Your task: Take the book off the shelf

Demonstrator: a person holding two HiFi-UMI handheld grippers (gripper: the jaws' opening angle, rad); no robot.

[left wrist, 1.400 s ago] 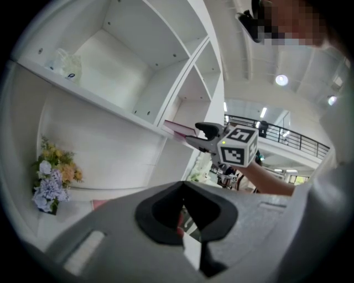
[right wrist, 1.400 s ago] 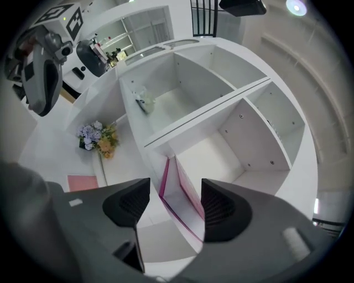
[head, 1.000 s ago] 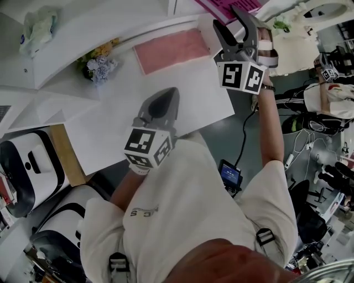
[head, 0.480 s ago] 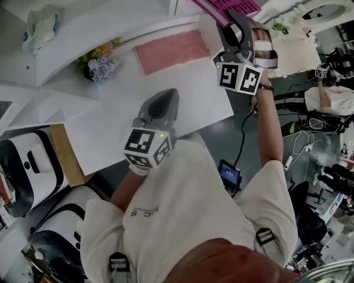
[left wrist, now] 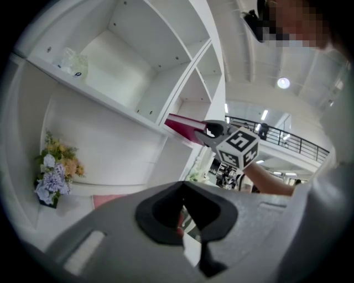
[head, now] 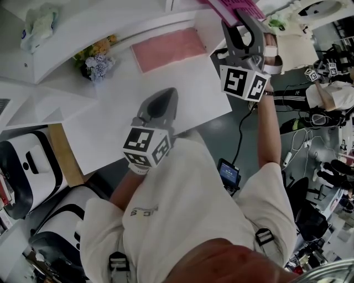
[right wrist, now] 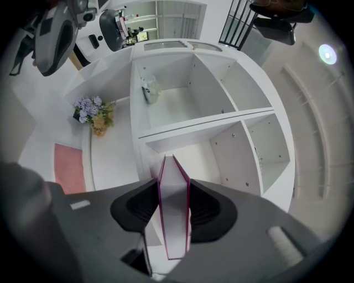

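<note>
The book [right wrist: 174, 210] has magenta covers and white pages. It stands out of a lower compartment of the white shelf [right wrist: 199, 124], fore-edge toward my right gripper [right wrist: 173, 205]. The jaws are closing and both pads press its covers. In the head view the right gripper [head: 239, 22] is raised at the top right, clamped on the book [head: 235, 6] at the shelf's edge. My left gripper [head: 166, 97] hovers over the white table [head: 182, 105], jaws together, holding nothing. In the left gripper view the book [left wrist: 185, 128] juts from the shelf.
A small bunch of flowers [head: 97, 58] and a pink mat [head: 168, 50] lie on the table by the shelf. A crumpled pale object [right wrist: 148, 88] sits in an upper compartment. White machines [head: 22, 166] stand at the left; cables and a small screen [head: 229, 174] lie on the floor.
The right gripper's jaws have come in from wide apart onto the book's covers, and the gripper has shifted slightly up and right. The left gripper has stayed put.
</note>
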